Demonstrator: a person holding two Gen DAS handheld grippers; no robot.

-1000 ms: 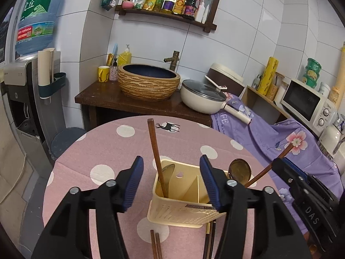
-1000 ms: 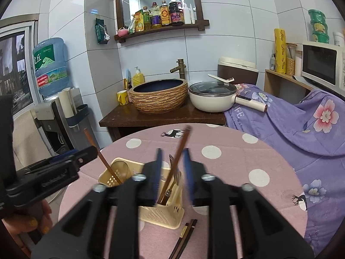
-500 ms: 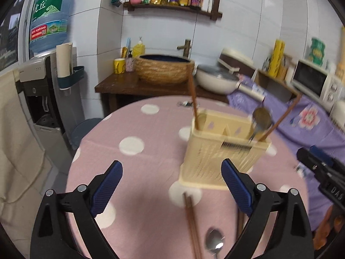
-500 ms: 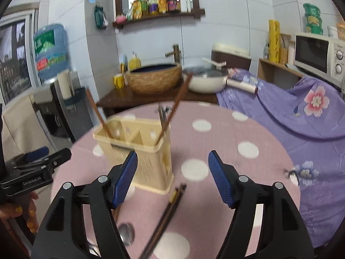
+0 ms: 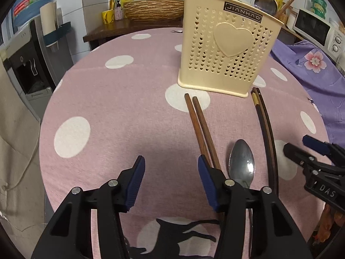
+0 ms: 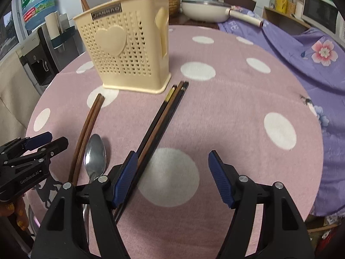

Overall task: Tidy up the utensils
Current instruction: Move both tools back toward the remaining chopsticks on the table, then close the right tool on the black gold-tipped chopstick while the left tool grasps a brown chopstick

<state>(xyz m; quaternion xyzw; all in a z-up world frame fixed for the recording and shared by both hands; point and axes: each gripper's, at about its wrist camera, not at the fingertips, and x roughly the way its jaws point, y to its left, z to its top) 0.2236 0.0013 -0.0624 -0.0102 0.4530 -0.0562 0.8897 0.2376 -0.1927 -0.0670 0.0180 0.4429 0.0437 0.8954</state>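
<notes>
Left wrist view looks down on a pink tablecloth with white dots (image 5: 120, 99), and the landmark for everything is the cream utensil holder (image 5: 228, 49) standing upright on it, a raised heart on its perforated front. From the holder's rim a metal ladle bowl (image 5: 265, 2) and brown handles stick up. On the cloth just in front of the holder lie a pair of reddish-brown chopsticks (image 5: 200, 127), their far tips close to the holder's base, and, starting at its right front corner, a bundle of darker chopsticks (image 5: 266, 129). Between those two groups, nearer the camera than the holder, a metal spoon (image 5: 241, 161) lies bowl up. The left gripper (image 5: 170, 179) has just been closing its jaws and stands partly open with only cloth between the pads; its right pad sits over the near ends of the brown chopsticks (contact cannot be told). In the right wrist view, the right gripper (image 6: 172, 174) stands wide apart over a white dot with nothing between its fingers, its left pad just beside the dark chopsticks (image 6: 163, 116) that run back to the holder (image 6: 127, 49).
</notes>
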